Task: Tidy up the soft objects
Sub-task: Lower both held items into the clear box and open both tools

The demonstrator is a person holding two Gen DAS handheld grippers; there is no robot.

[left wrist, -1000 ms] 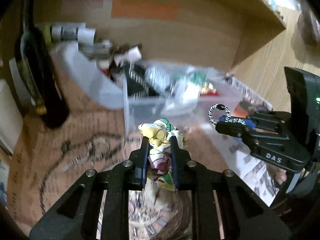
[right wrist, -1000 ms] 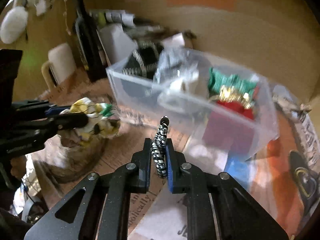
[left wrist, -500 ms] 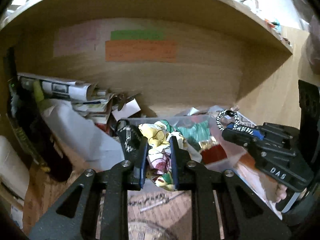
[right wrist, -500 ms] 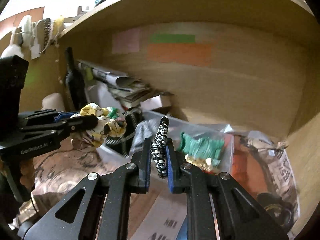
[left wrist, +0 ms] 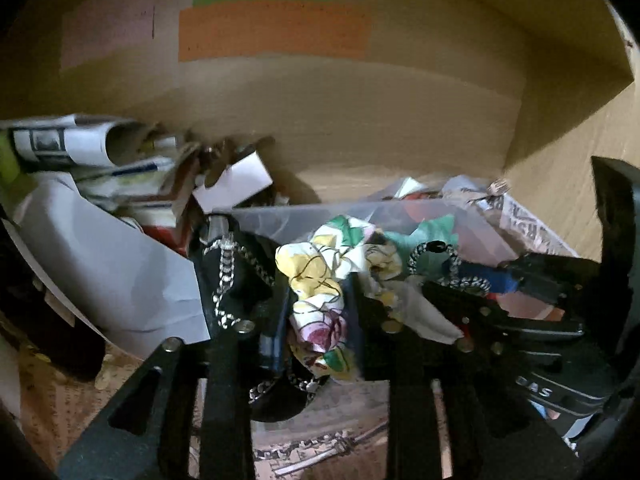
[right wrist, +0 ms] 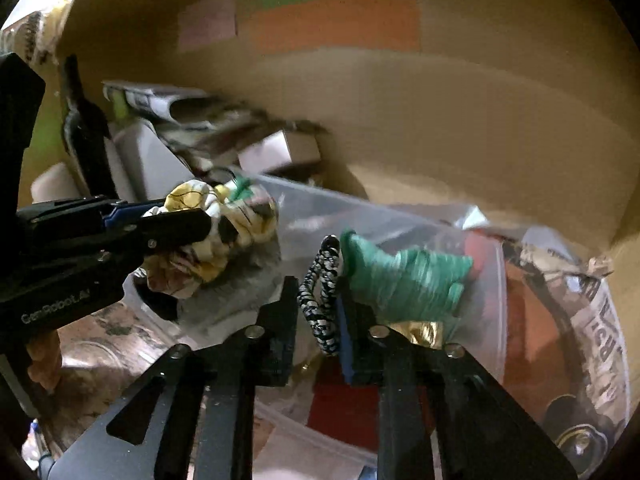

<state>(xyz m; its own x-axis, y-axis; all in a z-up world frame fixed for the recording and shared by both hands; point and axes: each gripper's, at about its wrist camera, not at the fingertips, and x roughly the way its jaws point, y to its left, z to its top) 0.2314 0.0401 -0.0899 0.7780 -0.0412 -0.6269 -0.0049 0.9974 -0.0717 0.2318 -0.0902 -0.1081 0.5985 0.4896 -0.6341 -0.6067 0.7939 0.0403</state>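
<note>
My left gripper [left wrist: 320,304] is shut on a yellow, white and green patterned scrunchie [left wrist: 320,280], held over the clear plastic bin [left wrist: 288,218]. The scrunchie also shows in the right wrist view [right wrist: 212,232]. My right gripper [right wrist: 320,308] is shut on a black-and-white braided hair tie [right wrist: 320,300], also over the bin [right wrist: 488,272]. The hair tie shows in the left wrist view [left wrist: 440,260]. Inside the bin lie a green scrunchie [right wrist: 404,280], a red item [right wrist: 344,404] and a black item with a chain [left wrist: 228,264].
The bin stands in a wooden shelf recess with coloured notes on the back wall [left wrist: 272,32]. Rolled papers and clutter [left wrist: 80,144] sit at the left, a dark bottle [right wrist: 84,132] at far left, newspaper [right wrist: 600,320] at the right.
Both grippers have moved forward and down toward the bin, so the scrunchie and the hair tie now hang over its contents. Both stay shut on their items.
</note>
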